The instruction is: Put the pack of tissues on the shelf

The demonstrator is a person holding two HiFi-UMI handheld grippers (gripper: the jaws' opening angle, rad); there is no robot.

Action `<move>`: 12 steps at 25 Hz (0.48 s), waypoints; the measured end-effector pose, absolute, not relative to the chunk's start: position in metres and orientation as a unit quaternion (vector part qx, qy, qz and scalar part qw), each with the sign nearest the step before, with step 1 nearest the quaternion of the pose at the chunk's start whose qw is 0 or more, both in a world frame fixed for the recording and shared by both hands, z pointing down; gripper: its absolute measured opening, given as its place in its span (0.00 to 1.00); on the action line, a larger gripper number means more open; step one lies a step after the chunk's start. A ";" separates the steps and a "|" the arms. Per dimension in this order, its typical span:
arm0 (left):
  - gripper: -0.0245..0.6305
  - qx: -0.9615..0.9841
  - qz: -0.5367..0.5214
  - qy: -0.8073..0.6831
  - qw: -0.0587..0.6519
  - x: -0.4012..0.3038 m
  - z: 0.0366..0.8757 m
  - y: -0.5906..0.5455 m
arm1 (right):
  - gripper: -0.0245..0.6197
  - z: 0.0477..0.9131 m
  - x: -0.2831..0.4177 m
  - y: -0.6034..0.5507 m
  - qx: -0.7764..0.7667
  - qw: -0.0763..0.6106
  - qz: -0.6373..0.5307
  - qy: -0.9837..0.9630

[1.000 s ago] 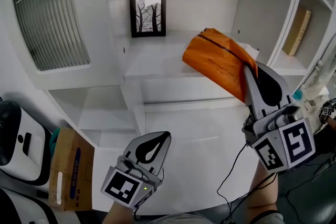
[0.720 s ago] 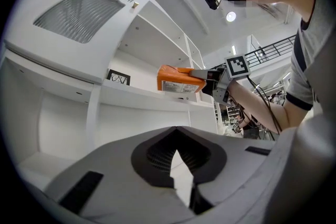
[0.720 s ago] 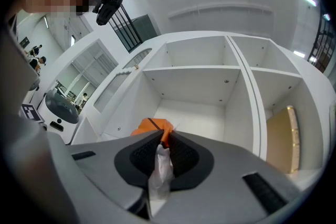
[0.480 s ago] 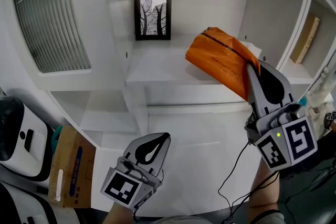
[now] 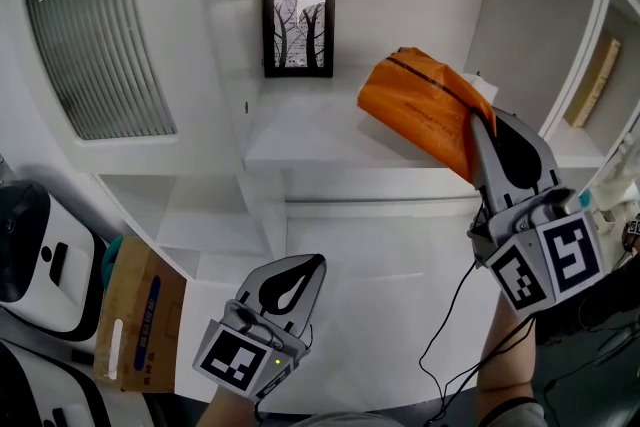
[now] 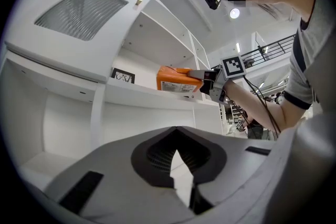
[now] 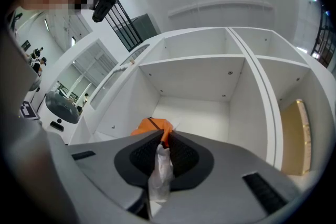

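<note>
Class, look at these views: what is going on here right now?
A person works with a claw in each hand. The right claw is shut on one end of the orange plastic pack of tissues, holding it tilted over the white shelf, to the right of a black-framed picture. Whether the pack touches the board is unclear. The left claw hangs lower, shut and empty.

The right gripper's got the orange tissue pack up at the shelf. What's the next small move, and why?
Probably lower the right gripper a little so the pack of tissues settles flat on the shelf before letting go. The jaws are clamped on its wrapper end, and the pack hangs tilted over the board; whether it touches the board is unclear.
</note>
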State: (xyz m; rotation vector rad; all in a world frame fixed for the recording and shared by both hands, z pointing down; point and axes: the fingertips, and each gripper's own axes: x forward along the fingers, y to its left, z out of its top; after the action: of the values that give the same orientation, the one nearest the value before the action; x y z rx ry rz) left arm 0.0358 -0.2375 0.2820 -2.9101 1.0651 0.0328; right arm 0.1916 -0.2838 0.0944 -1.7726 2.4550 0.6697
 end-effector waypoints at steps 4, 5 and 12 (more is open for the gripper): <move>0.08 -0.937 0.009 0.348 0.021 0.031 0.283 -0.238 | 0.10 0.098 0.189 -0.292 -0.569 0.020 0.209 0.795; 0.08 -0.937 0.008 0.349 0.021 0.030 0.283 -0.239 | 0.10 0.098 0.188 -0.294 -0.568 0.021 0.206 0.796; 0.08 -0.933 0.025 0.356 0.044 0.022 0.279 -0.245 | 0.10 0.099 0.187 -0.308 -0.569 0.020 0.194 0.799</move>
State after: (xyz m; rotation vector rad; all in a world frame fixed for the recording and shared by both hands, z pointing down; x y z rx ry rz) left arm 0.0221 -0.2448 0.2792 -2.8528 1.0873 0.0760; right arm 0.1872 -0.3084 0.0987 -1.7647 2.4784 0.6031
